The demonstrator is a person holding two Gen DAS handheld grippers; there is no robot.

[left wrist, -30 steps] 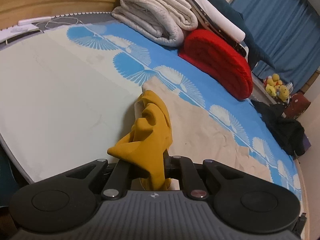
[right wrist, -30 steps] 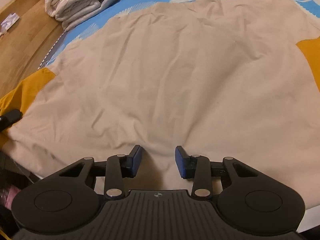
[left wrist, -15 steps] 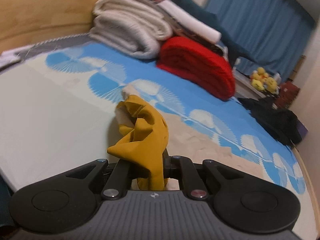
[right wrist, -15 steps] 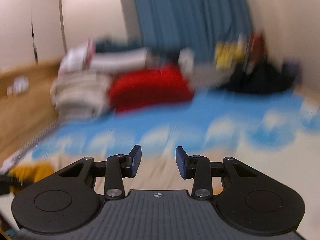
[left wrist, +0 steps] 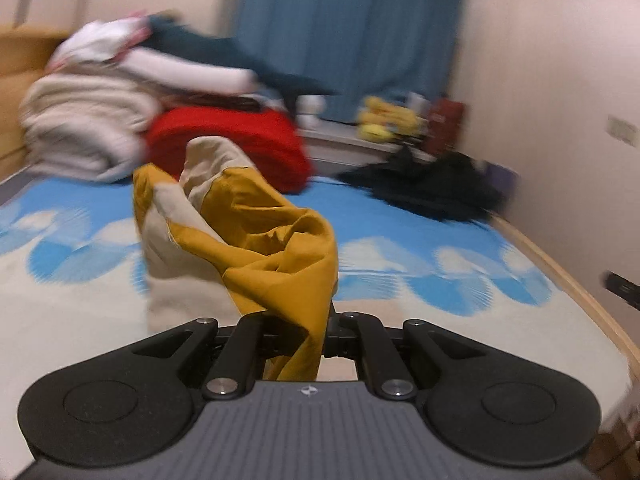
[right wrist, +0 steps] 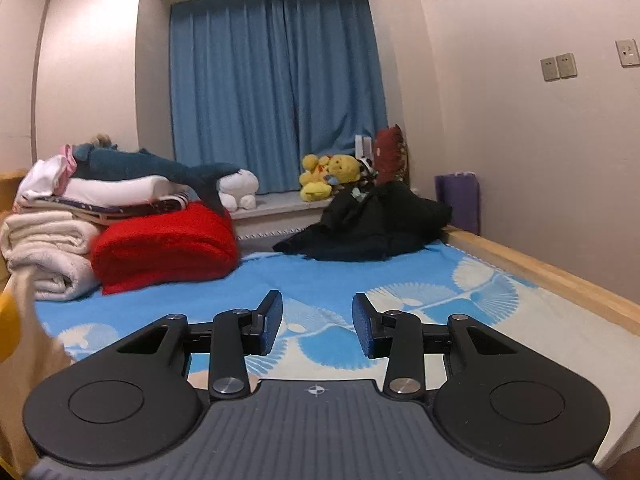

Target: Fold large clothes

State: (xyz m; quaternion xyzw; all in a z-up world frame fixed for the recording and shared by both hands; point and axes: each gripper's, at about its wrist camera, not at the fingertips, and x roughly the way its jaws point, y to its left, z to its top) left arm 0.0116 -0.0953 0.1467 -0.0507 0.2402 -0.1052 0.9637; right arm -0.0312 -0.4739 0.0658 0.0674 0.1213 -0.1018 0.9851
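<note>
The garment is a cream shirt with mustard-yellow sleeves (left wrist: 256, 240). My left gripper (left wrist: 298, 332) is shut on the yellow sleeve and holds the bunched cloth up above the bed. The cream body hangs below it. In the right wrist view only an edge of the cream and yellow cloth (right wrist: 16, 320) shows at the far left. My right gripper (right wrist: 318, 326) is open and empty, raised and pointing level across the blue patterned bedcover (right wrist: 360, 276).
A red blanket (right wrist: 164, 248) and stacked white bedding (right wrist: 48, 248) lie at the bed's far left. A black garment heap (right wrist: 372, 224) lies at the far right, and plush toys (right wrist: 332, 176) sit on the sill. A wooden bed rail (right wrist: 540, 268) runs along the right.
My left gripper has lifted the sleeve higher and tilted up toward the curtain. My right gripper has risen off the shirt body and now looks level across the room, still open.
</note>
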